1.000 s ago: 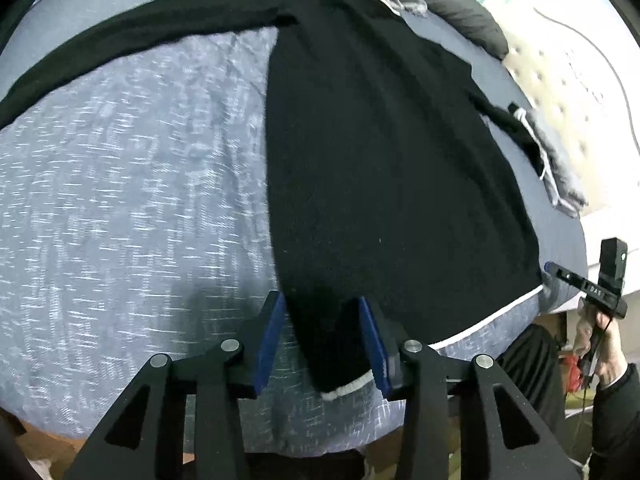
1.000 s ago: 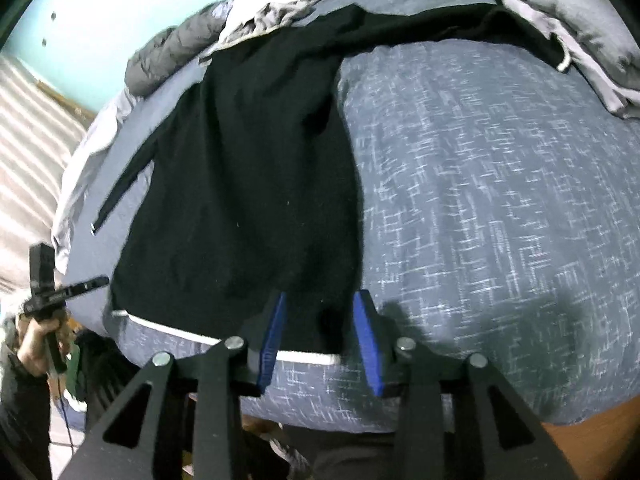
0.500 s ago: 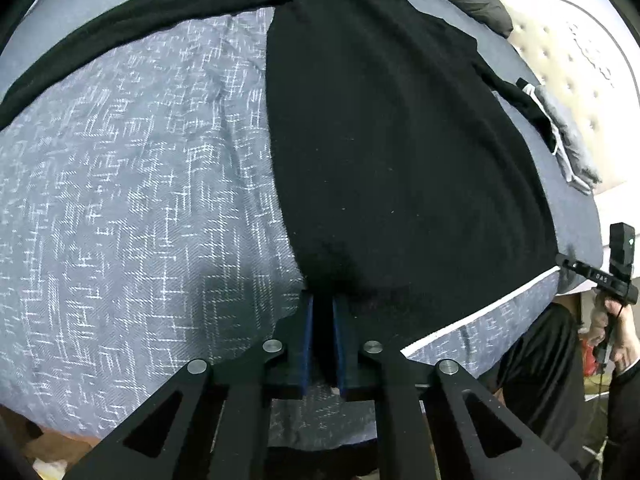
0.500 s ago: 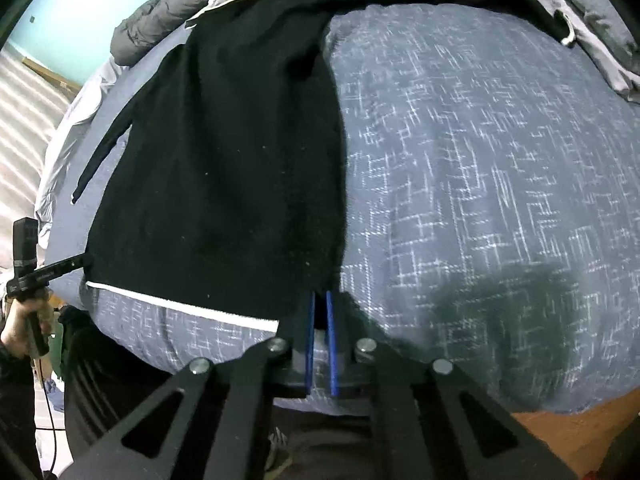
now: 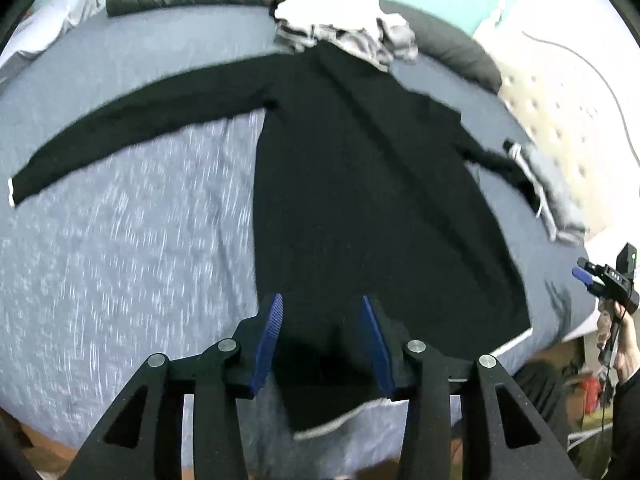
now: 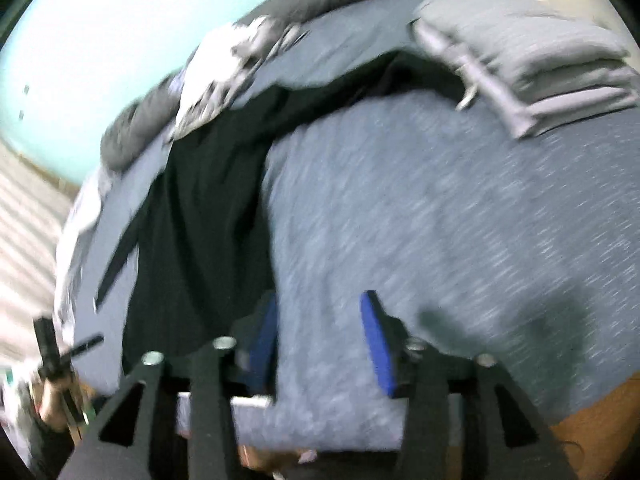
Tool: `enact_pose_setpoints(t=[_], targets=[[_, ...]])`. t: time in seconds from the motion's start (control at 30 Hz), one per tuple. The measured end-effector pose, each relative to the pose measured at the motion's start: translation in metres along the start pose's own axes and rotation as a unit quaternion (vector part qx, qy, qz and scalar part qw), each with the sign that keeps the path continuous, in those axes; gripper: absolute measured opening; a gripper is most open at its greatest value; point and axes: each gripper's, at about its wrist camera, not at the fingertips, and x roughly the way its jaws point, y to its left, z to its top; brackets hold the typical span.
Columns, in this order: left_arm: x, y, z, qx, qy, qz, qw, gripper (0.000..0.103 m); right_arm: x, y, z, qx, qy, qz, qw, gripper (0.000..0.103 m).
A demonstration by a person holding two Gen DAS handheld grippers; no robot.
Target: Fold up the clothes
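A: The left gripper has just been opening — jaws apart, hem of the black sweater loose between them, nothing pinched.

B: The right gripper?

A: Likewise parted, empty, now over bare bedspread beside the hem.

B: So the sweater lies flat, sleeves spread — smoothing looks finished, folding not yet begun.
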Motion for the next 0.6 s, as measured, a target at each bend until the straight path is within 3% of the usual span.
enact_pose_setpoints(t=[0.13, 0.3, 0.6], targets=[[0.006, -0.014, 0.018, -0.005, -0.042, 0.001, 0.9991, 0.056, -0.009, -0.029, 0.031, 0.045, -0.037, -0.003, 0.998, 0.061], [0.032, -0.023, 0.033, -0.014, -0.066, -0.010, 0.9977, 0.059, 0.005, -0.053, 0.069, 0.079, -0.057, -0.013, 0.995, 0.063], [0.096, -0.020, 0.045, -0.023, -0.092, -0.011, 0.9954, 0.059, 0.057, -0.070, 0.125, 0.066, -0.092, -0.082, 0.990, 0.064]])
